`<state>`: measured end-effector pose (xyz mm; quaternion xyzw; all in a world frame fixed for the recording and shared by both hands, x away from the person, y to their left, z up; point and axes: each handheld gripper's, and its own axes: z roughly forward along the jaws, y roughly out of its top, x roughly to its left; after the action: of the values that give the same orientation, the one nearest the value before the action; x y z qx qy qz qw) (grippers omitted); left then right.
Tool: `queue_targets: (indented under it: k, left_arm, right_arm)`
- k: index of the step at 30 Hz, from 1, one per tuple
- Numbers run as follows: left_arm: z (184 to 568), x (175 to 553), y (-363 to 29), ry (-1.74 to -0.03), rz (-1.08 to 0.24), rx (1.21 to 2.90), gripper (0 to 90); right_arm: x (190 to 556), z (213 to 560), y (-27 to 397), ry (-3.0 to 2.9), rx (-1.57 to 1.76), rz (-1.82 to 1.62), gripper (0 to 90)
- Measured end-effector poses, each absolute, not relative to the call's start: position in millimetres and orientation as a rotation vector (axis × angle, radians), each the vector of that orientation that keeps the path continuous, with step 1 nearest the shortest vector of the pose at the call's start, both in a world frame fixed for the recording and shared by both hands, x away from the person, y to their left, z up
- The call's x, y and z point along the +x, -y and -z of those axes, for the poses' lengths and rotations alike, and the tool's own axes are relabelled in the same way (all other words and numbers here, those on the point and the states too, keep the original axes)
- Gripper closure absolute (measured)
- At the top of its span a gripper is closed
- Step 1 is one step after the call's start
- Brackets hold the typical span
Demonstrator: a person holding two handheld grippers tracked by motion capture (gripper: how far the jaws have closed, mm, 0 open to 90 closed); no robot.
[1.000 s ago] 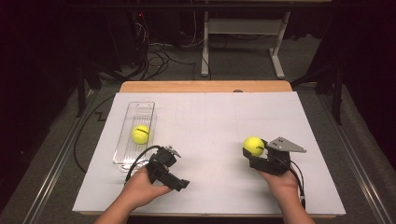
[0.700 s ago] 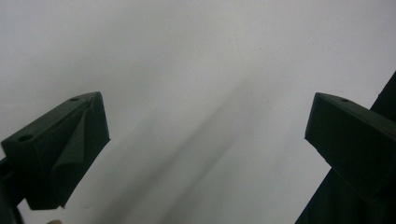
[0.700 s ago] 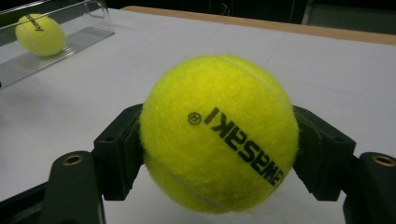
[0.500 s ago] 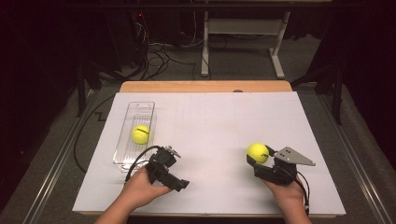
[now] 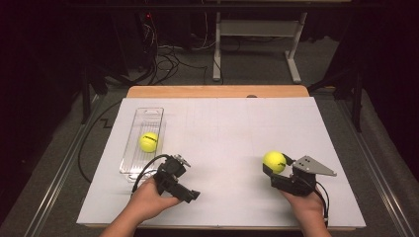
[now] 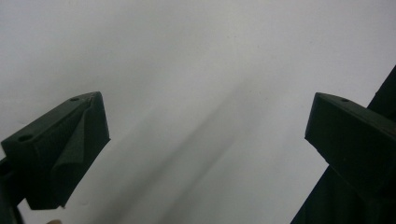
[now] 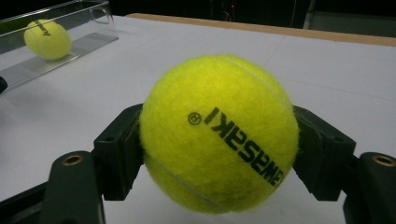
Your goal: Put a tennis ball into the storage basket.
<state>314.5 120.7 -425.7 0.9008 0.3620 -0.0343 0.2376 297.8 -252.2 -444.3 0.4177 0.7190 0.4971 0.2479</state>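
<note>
High view: one tennis ball (image 5: pixel 148 141) already sits in my clear tray (image 5: pixel 148 115).
Right gripper (image 5: pixel 274 170): clamped on second ball (image 5: pixel 273 161), well away from tray.
Left gripper (image 6: pixel 205 135): wide open, empty.
Left: carry, drop.

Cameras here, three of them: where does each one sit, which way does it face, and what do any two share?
High view: above the person's side, facing forward and down on the white table sheet; forearms and both hand-held grippers show.
Left gripper view: on the left hand-held gripper, facing bare sheet between open jaws.
Right gripper view: on the right hand-held gripper, facing its held yellow felt tennis ball.
Shared: high and right views show the clear plastic tray.
</note>
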Motion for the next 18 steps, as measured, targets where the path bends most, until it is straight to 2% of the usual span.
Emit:
queue_targets:
  k: [18]
  left_arm:
    - [427, 313, -120, -1.002, 0.091, 2.473, 0.7]
  right_arm:
    - [298, 446, 231, -2.033, 1.069, -1.375, 27.5]
